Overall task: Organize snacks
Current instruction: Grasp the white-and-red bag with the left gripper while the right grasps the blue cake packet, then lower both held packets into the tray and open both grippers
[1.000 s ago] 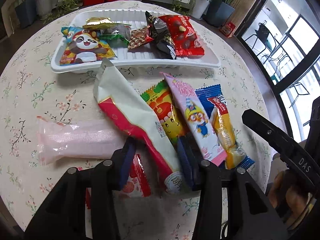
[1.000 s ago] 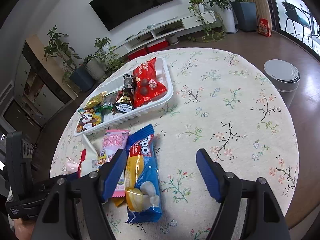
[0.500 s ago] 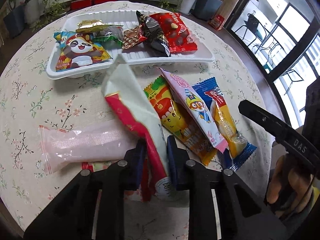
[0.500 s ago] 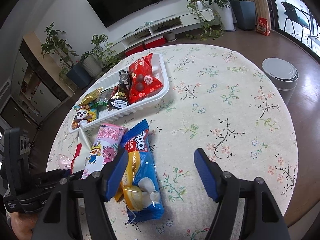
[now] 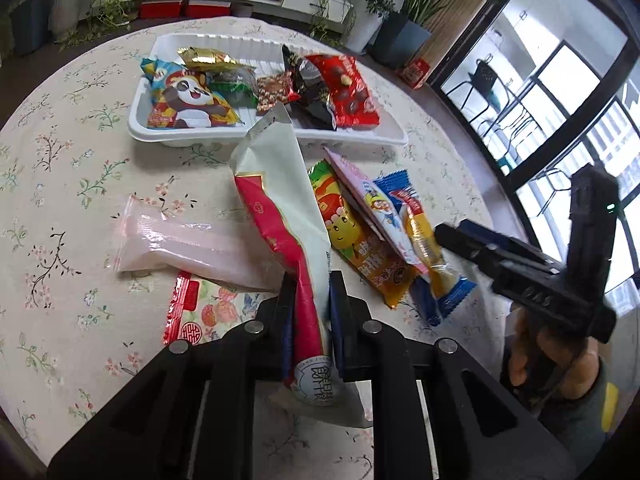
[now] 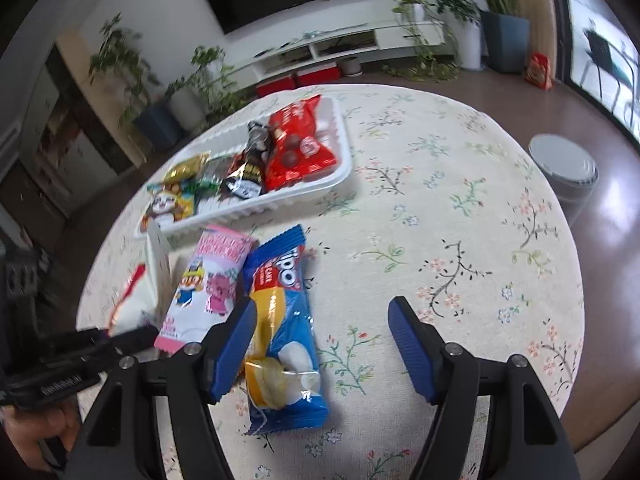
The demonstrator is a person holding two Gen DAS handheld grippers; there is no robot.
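Left tool (image 5: 313, 304) clamps the near end of the white-and-red packet (image 5: 280, 200), long axis pointing straight ahead at the white tray (image 5: 168, 136) just beyond its far tip; right tool (image 6: 322, 344), jaws apart and empty, hovers over the blue packet (image 6: 284, 320).

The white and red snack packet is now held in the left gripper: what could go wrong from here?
1. The left gripper pinches the white and red snack packet near one end only, so the long free end may sag and sweep the yellow packet beside it.
2. The white tray is already crowded, so the packet may land across the panda packet or overhang the rim.
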